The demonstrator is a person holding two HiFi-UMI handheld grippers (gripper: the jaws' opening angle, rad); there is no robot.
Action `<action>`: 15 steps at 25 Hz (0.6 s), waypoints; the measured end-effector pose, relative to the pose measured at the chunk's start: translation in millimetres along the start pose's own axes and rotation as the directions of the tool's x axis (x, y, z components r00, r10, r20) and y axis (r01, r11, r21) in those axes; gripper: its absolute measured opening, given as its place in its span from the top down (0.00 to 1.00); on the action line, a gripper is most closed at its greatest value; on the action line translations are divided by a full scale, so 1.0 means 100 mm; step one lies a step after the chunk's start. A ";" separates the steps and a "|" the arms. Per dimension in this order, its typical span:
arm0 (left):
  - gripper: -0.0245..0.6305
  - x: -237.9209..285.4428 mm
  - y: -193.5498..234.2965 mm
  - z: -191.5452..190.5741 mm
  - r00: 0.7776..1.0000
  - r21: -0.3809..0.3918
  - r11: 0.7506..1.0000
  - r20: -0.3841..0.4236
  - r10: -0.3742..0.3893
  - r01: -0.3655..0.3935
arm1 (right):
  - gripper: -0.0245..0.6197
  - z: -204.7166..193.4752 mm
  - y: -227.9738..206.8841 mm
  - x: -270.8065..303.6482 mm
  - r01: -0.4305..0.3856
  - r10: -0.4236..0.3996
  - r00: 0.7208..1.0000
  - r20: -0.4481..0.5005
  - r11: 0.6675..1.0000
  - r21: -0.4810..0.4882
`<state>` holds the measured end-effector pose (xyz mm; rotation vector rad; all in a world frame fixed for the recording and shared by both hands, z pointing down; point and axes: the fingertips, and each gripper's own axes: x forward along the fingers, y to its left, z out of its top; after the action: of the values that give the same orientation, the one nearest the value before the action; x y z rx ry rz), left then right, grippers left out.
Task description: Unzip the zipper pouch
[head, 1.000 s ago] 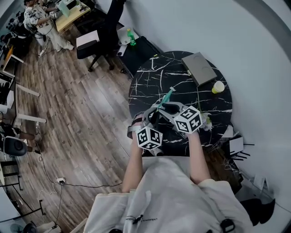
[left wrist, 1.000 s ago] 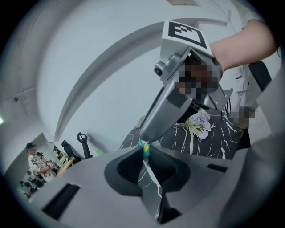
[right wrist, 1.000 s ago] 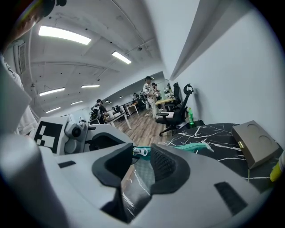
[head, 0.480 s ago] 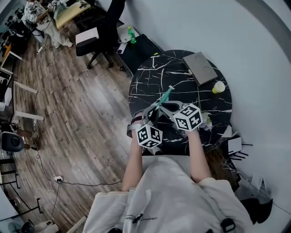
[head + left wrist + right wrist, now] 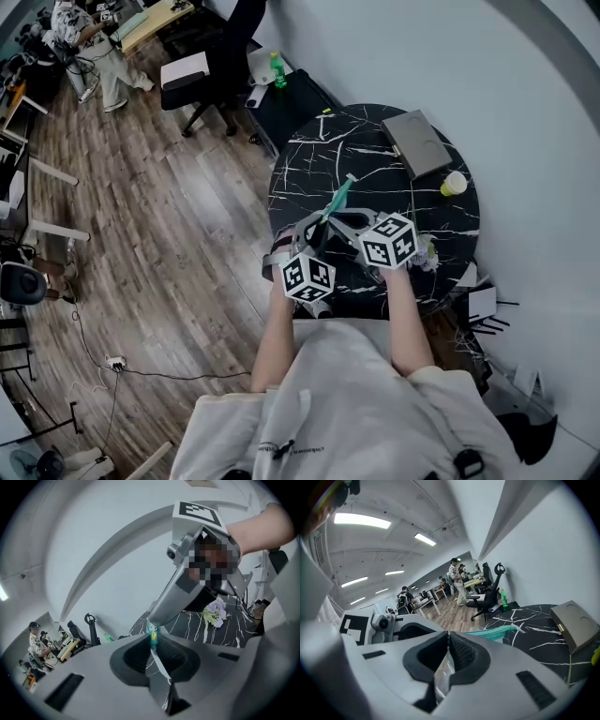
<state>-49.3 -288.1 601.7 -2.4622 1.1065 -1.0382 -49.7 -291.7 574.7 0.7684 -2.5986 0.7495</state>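
Zipper pouch [image 5: 338,198] pinched in left hand-held gripper [image 5: 152,645].

A grey box [image 5: 419,142] and a yellow cup [image 5: 453,184] sit apart on the black marbled surface [image 5: 319,159], near its far edge.

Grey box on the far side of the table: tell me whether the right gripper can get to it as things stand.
Probably not yet. The right gripper has just closed its jaws on the clear film of the pouch, so it is occupied. The table between it and the grey box looks bare.
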 end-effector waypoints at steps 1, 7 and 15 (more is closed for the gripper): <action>0.88 0.00 0.01 -0.01 1.000 -0.009 1.000 0.002 0.000 0.000 | 0.93 0.01 0.00 0.01 -0.005 0.005 1.000 0.007 1.000 0.008; 0.88 -0.02 0.03 -0.02 0.999 -0.138 0.990 0.038 -0.024 0.029 | 0.95 0.07 -0.01 0.02 0.027 -0.027 1.000 -0.004 0.999 -0.022; 0.89 -0.05 0.07 -0.03 0.998 -0.193 0.981 0.049 -0.025 0.034 | 0.95 0.13 -0.13 0.04 0.094 -0.095 0.995 -0.021 0.994 -0.054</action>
<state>-57.4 -289.1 598.6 -2.6465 1.2122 -0.9149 -47.6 -310.2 571.0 0.8549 -2.5305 0.6554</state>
